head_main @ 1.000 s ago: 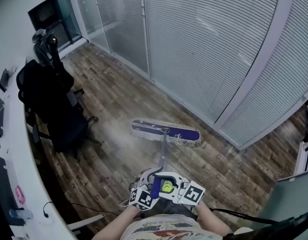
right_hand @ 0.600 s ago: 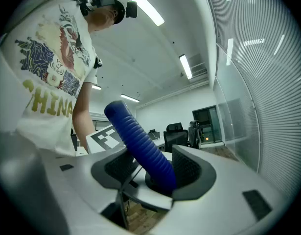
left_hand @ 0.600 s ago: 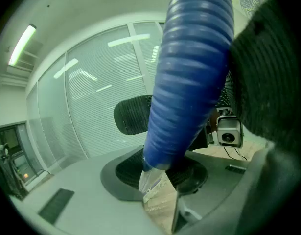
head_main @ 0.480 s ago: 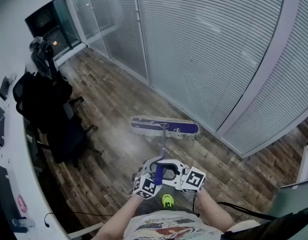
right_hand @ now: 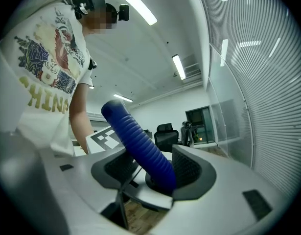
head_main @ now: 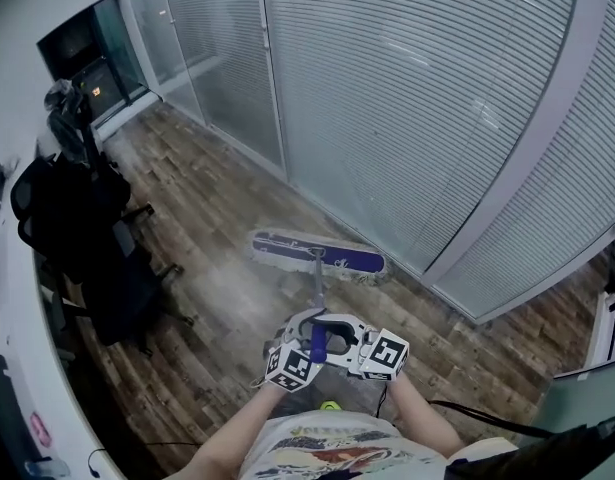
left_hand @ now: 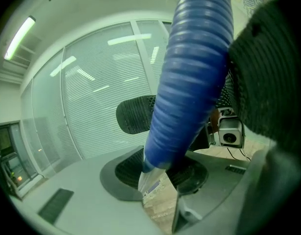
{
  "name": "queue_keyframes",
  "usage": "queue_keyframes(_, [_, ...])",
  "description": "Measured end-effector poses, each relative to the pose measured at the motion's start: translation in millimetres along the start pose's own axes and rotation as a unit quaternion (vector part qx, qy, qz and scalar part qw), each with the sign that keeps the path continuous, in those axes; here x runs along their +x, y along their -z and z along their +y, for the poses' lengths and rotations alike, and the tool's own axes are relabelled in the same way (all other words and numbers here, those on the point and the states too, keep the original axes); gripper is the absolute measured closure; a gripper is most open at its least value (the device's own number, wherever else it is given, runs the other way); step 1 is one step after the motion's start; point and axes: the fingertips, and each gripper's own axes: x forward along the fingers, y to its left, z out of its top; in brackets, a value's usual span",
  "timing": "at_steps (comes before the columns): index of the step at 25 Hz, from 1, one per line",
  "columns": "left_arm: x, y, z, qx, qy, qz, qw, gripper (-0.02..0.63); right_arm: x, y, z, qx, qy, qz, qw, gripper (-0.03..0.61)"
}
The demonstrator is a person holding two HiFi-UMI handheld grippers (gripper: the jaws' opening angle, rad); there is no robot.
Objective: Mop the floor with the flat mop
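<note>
The flat mop's head [head_main: 317, 256], purple with a grey fringe, lies flat on the wood floor [head_main: 217, 198] close to the glass wall. Its pole [head_main: 316, 290] runs back to a blue ribbed grip [head_main: 318, 343] in front of my body. My left gripper [head_main: 305, 336] and right gripper [head_main: 334, 334] meet on that grip from either side. In the left gripper view the blue grip [left_hand: 189, 77] fills the space in my left gripper [left_hand: 162, 151]. In the right gripper view the grip [right_hand: 140, 146] passes through my right gripper [right_hand: 155, 173]. Both are shut on it.
Black office chairs [head_main: 87, 238] stand at the left beside a white desk [head_main: 12, 388]. A glass partition with blinds [head_main: 417, 118] runs along the far side of the floor. A black cable [head_main: 467, 408] trails at the lower right. A dark screen [head_main: 82, 53] is in the far corner.
The mop head has slid forward along the floor beside the glass wall, and both grippers moved with it. The chairs have drifted left in the view. The grips look the same.
</note>
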Motion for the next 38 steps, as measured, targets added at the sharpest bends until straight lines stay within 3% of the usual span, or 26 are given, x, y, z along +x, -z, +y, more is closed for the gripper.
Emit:
queue_keyframes(6, [17.8, -6.9, 35.7, 0.002, 0.014, 0.003, 0.9999, 0.515, 12.5, -12.9, -38.5, 0.004, 0.016, -0.007, 1.0, 0.342])
queue_keyframes(13, [4.2, 0.9, 8.2, -0.004, 0.01, 0.014, 0.9998, 0.506, 2.0, -4.9, -10.9, 0.01, 0.011, -0.005, 1.0, 0.342])
queue_keyframes(26, [-84.7, 5.9, -101.3, -0.036, -0.037, 0.051, 0.9973, 0.505, -29.3, 9.9, 128.0, 0.021, -0.037, -0.003, 0.999, 0.336])
queue_keyframes(30, [-112.9, 4.4, -133.2, 0.012, -0.024, 0.055, 0.9981, 0.506, -33.2, 12.2, 170.5, 0.023, -0.043, 0.004, 0.999, 0.336])
queue_keyframes(35, [-158.9, 11.9, -169.3, 0.01, -0.018, 0.029, 0.9994, 0.506, -25.4, 24.1, 231.0, -0.014, -0.057, 0.033, 0.998, 0.336])
queue_keyframes(38, [-190.4, 15.9, -195.4, 0.014, -0.01, 0.0, 0.9998, 0.505, -22.1, 30.0, 272.1, -0.001, -0.049, 0.036, 0.998, 0.337])
